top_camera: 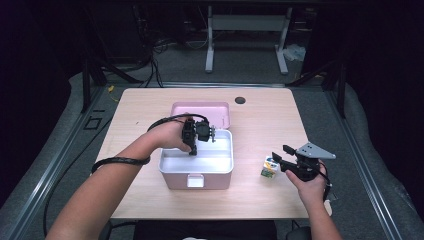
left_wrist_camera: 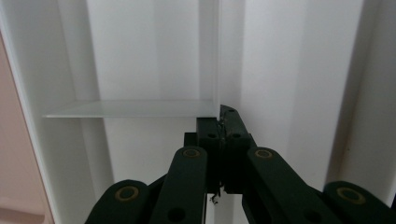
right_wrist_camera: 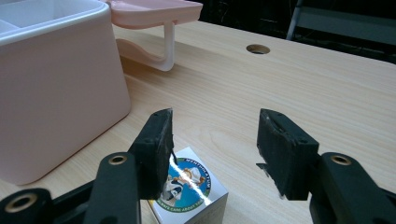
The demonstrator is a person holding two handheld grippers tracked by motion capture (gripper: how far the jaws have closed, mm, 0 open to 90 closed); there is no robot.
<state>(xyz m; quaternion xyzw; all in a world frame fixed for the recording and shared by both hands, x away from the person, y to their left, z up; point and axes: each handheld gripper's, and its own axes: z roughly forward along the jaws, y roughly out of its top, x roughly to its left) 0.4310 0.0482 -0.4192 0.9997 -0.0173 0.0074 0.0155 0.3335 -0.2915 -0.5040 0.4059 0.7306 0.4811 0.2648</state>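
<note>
A pink storage box (top_camera: 196,181) stands mid-table with a white tray (top_camera: 220,159) inside it and its lid (top_camera: 200,111) open behind. My left gripper (top_camera: 192,150) reaches down into the tray. In the left gripper view the left gripper (left_wrist_camera: 223,122) is shut on the tray's thin upright divider (left_wrist_camera: 208,56), where a cross partition (left_wrist_camera: 130,108) meets it. A small printed carton (top_camera: 269,167) sits on the table to the right of the box. My right gripper (top_camera: 280,152) hovers open just above it. The carton (right_wrist_camera: 196,186) lies below and slightly left of the right gripper (right_wrist_camera: 215,144).
The pink box wall (right_wrist_camera: 56,93) stands close on the left in the right gripper view, with the lid (right_wrist_camera: 154,11) overhanging behind. A cable hole (top_camera: 240,100) lies at the table's far side. Bare wood (top_camera: 270,125) surrounds the carton. A metal stand (top_camera: 247,22) is on the floor beyond.
</note>
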